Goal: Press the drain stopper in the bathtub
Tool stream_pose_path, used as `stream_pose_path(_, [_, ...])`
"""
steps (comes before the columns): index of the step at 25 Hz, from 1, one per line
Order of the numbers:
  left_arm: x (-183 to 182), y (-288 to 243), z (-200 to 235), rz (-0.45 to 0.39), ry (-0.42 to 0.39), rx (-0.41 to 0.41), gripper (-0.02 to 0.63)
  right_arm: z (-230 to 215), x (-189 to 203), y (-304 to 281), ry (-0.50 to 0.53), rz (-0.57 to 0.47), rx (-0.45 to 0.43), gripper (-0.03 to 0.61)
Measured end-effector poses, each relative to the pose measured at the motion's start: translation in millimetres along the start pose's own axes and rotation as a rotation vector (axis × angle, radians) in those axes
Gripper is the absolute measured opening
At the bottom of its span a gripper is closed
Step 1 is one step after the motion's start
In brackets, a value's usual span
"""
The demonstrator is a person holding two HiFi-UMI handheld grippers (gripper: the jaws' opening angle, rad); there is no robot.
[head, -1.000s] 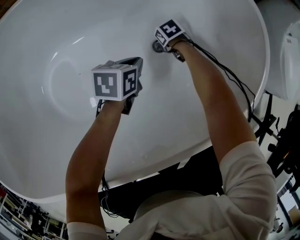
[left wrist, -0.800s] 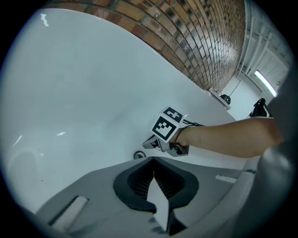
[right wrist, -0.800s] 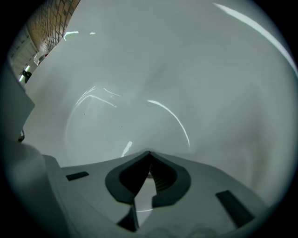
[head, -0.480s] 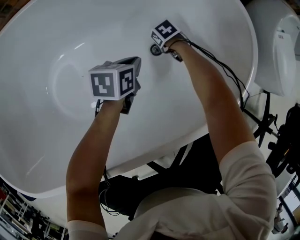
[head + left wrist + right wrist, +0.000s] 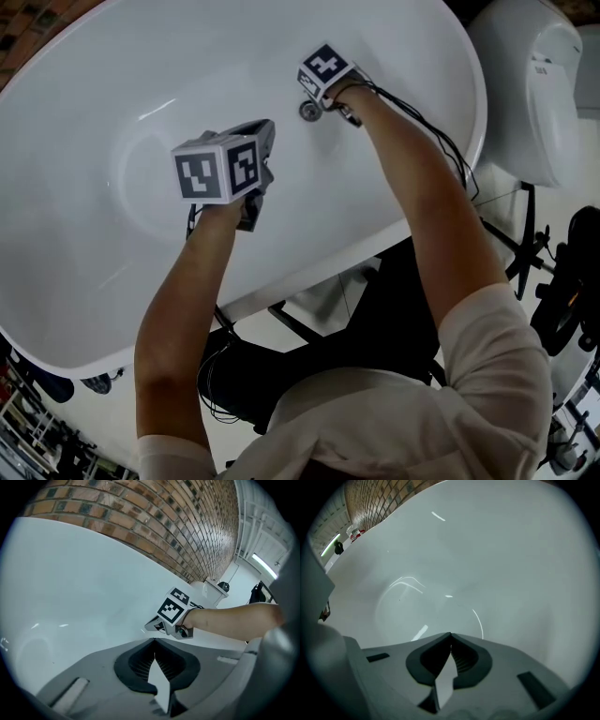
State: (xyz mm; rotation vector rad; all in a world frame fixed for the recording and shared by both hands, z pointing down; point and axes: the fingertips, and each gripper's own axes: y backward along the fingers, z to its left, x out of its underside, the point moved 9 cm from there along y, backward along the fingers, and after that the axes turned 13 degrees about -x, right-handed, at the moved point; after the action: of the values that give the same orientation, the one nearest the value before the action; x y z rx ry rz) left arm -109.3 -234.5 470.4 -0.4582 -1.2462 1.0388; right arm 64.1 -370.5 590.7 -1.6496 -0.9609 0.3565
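The white bathtub (image 5: 84, 244) fills the head view. Its round chrome drain stopper (image 5: 308, 111) lies on the tub floor near the far end. My right gripper (image 5: 315, 95) is shut and empty, with its tips just above the stopper; whether they touch it is hidden under the marker cube. In the right gripper view (image 5: 450, 634) only bare tub floor shows ahead of the closed tips. The left gripper (image 5: 264, 131) hangs over the middle of the tub, shut on nothing, pointing toward the right gripper (image 5: 158, 625). Its own closed tips (image 5: 154, 640) show in the left gripper view.
A white toilet (image 5: 525, 84) stands to the right of the tub. A brick wall (image 5: 164, 522) runs behind the tub. Black cables (image 5: 450, 150) trail from the right gripper over the tub rim. Dark stands and gear (image 5: 562, 281) crowd the floor at the right.
The head view has pulled back, showing more tub rim and floor. The stopper now shows more fully beside the right gripper's cube. Both grippers stay shut, in much the same places.
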Motion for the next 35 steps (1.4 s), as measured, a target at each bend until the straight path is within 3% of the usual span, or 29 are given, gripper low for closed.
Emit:
stream_pose_path(12, [-13.6,46.2,-20.1,-0.108,0.026,0.022,0.005,28.6,-6.0,53.9,0.046,-0.043,0.052,0.012])
stream_pose_path(20, [12.1,82.5,-24.2,-0.197,0.038,0.04,0.005,67.3,3.9,73.0,0.092,-0.082,0.097,0.014])
stream_pose_path(35, [18.5,140.8,-57.8,-0.3,0.018,0.021,0.005,114.8,29.4,144.0,0.146,-0.202,0.168,0.012])
